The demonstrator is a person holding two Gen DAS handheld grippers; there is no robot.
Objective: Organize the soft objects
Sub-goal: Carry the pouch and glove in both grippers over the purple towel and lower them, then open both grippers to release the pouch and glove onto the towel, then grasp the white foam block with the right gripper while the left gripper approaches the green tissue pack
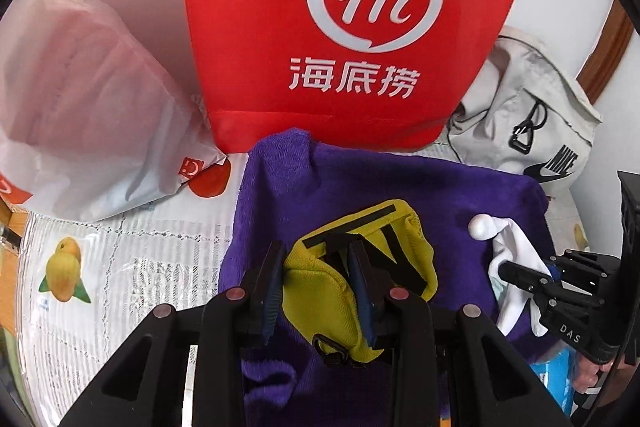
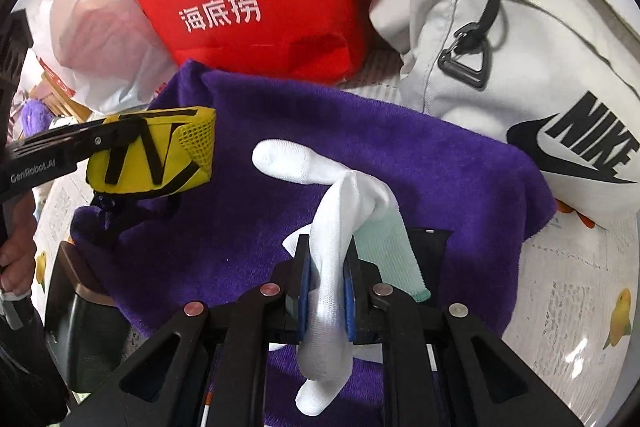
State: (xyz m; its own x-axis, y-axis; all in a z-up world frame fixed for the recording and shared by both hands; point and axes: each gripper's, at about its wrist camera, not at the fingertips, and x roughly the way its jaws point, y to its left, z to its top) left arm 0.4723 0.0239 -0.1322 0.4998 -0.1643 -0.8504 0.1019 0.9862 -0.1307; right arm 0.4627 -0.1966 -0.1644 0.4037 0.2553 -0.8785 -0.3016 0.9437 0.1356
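My left gripper [image 1: 318, 259] is shut on a yellow pouch [image 1: 320, 295] with black straps and holds it just above a purple towel [image 1: 400, 187]. The pouch also shows in the right wrist view [image 2: 156, 151], clamped by the left gripper [image 2: 116, 139]. My right gripper [image 2: 326, 267] is shut on a white sock [image 2: 328, 227]; its toe end lies on the purple towel [image 2: 400, 155]. The sock [image 1: 508, 239] and the right gripper [image 1: 516, 275] show at the right of the left wrist view.
A red fabric bag [image 1: 344, 27] with a white "Hi" logo stands behind the towel. A white plastic bag [image 1: 80, 99] lies at the left. A light grey Nike bag [image 2: 540, 59] lies at the right. The table [image 1: 120, 259] has a fruit-print cover.
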